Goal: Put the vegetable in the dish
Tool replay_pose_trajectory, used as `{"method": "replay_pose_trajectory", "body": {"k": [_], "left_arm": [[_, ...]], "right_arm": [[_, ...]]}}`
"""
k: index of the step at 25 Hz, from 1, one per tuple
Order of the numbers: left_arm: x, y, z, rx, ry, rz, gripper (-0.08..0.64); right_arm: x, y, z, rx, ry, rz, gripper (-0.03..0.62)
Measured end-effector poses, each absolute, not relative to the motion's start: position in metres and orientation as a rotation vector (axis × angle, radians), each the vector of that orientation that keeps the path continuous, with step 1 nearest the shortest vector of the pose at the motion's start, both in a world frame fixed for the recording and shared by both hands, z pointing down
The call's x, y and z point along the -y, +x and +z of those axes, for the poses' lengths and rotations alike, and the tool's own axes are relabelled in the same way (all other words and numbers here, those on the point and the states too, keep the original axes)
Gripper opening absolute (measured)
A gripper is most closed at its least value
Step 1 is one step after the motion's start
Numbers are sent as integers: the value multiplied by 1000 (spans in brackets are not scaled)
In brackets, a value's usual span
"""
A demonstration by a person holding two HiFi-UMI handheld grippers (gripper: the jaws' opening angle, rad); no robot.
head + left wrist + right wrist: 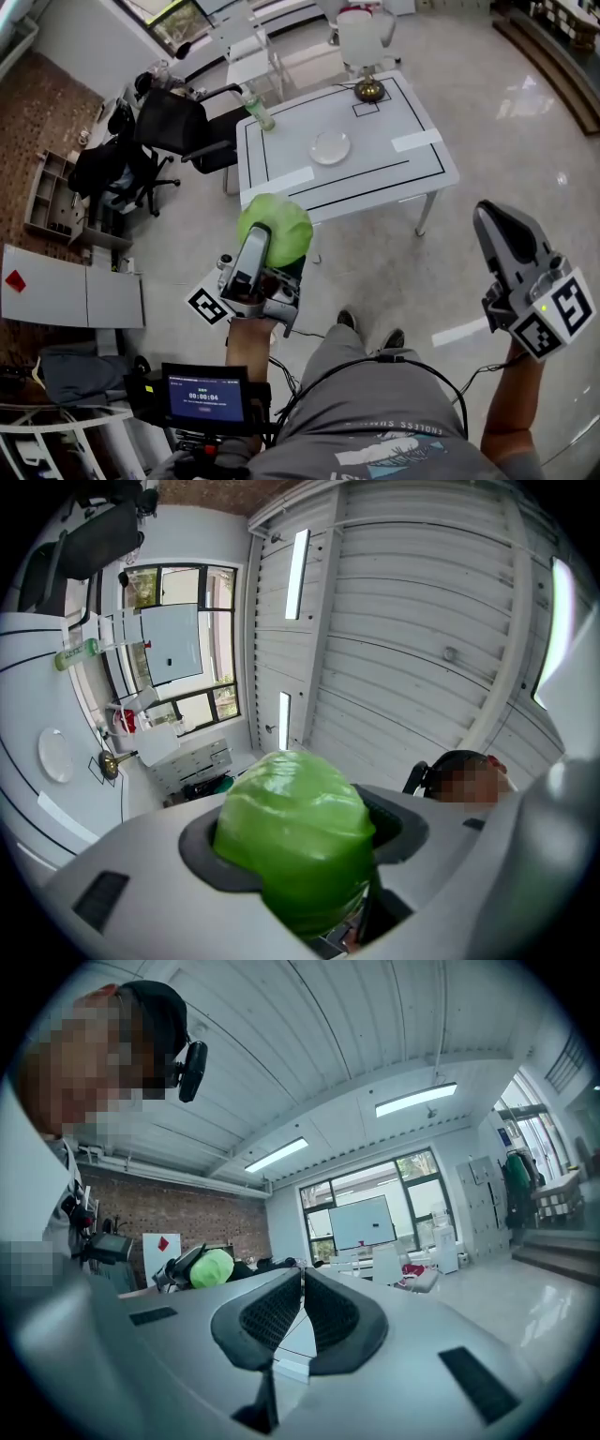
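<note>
The left tool (pixel 272 249) is closed on the round green vegetable (pixel 277 225). Its jaws are kept wide apart by the vegetable, which is gripped between both pads and held in the air. In the head view, the vegetable is seen at the near edge of the white worktop (pixel 422 173). The right tool (pixel 487 216) is empty, with its jaws fully together, at 3 o'clock of the left tool. The dish (pixel 330 146) is located at 1 o'clock of the vegetable, well apart from it, near the middle of the worktop. A green bottle (pixel 260 111) is placed at 10 o'clock of the dish, and a brass object (pixel 368 90) at 1 o'clock.
</note>
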State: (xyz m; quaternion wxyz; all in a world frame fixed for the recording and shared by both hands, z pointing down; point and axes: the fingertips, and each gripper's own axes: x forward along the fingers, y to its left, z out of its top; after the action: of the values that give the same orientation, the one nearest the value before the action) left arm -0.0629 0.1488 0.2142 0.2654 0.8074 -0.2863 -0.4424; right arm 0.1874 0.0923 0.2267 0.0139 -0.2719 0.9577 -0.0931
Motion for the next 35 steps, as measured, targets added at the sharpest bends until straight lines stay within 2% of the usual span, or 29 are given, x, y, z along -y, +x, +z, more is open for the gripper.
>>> {"method": "replay_pose_trajectory", "body": {"k": [21,27,35], "left_arm": [[-54,-201,225,739,2306,-1066,293],[-21,-215,239,771,2244,-1056,293],[42,-187,264,845,2180,-995,292]], "right_arm": [[-28,34,203,-3021,-979,-122,8],[1,27,205,-3054,-992,-140,8],[73,42,227,-3066,-870,-179,8]]}}
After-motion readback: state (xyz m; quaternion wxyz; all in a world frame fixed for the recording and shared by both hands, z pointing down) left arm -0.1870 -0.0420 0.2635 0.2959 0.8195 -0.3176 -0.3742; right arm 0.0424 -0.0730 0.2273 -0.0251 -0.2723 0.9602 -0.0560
